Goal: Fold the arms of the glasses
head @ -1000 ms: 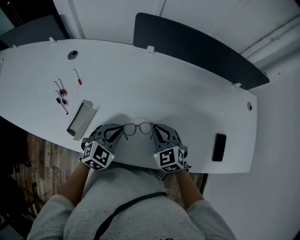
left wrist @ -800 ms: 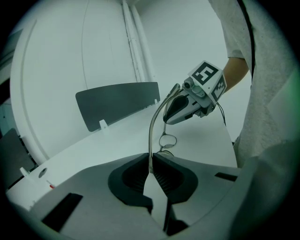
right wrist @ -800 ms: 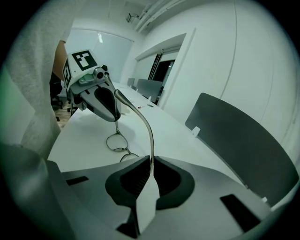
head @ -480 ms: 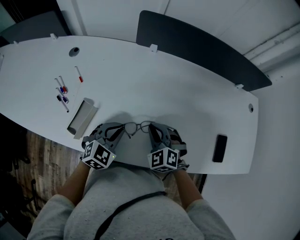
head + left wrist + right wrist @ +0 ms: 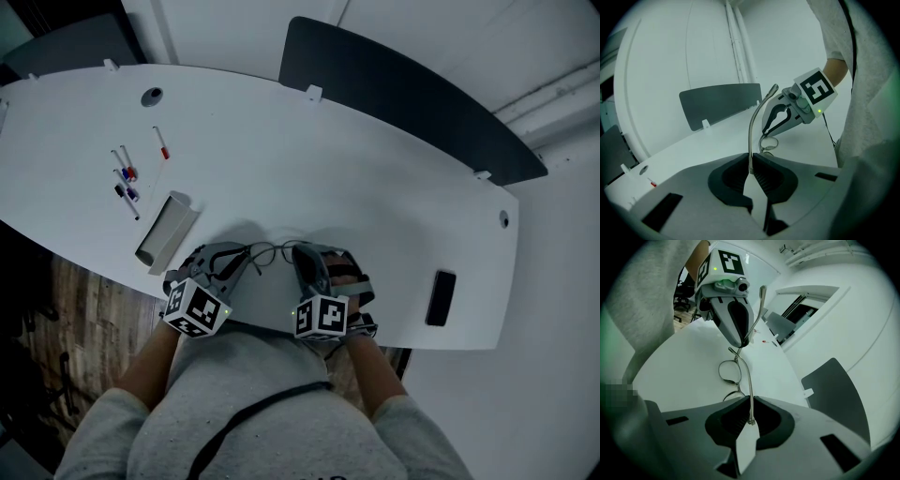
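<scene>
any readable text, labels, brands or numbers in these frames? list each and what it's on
No readable text anywhere.
Left marker cube: black-and-white square code only, no letters.
Right marker cube: the same kind of code, no letters.
Pens: too small to read any print.
Dark phone: no print shows.
Glasses: no brand mark visible.

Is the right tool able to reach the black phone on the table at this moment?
Probably not at once. The right tool is shut on an arm of the glasses and would have to let go first. Otherwise the way looks free: nothing lies on the table between it and the phone.
</scene>
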{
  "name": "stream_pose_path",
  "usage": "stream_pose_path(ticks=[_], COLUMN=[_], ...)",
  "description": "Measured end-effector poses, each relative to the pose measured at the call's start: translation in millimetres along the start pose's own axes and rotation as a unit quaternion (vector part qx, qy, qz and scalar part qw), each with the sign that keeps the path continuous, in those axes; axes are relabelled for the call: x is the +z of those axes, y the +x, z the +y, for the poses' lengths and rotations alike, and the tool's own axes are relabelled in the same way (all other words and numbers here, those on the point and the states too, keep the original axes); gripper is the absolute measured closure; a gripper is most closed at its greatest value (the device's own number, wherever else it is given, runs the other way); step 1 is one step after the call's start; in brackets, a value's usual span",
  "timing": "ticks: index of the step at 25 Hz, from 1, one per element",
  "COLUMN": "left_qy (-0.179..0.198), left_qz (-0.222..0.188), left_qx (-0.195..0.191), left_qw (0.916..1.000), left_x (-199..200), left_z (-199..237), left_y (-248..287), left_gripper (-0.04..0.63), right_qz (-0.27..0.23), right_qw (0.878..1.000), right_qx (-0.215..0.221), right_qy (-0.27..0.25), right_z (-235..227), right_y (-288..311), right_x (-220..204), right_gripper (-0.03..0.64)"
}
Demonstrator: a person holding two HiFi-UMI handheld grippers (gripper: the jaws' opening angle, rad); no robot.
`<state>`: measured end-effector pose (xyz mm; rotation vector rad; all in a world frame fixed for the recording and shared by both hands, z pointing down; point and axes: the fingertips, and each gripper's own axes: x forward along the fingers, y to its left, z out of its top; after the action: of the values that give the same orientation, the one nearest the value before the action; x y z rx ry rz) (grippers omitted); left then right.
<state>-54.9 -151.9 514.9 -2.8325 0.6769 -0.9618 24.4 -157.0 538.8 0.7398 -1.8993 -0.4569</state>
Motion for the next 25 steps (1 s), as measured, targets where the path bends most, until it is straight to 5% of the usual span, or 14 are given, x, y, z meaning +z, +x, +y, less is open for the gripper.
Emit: stream_pose_path(ticks=[25], left_qy=[-0.015], left_qz=[-0.006], left_qx=[0.008], left_qw=[0.9998], left_x=[-5.3], left_z=[5.3], left_y=[-6.0], left_gripper=[0.557], right_qz=[0.015], right_qw=[0.995], right_qx=[0.014], right_qy=[-0.094], right_z=[11.5], right_y=[12.4], right_x=[6.4], right_gripper=[0.581])
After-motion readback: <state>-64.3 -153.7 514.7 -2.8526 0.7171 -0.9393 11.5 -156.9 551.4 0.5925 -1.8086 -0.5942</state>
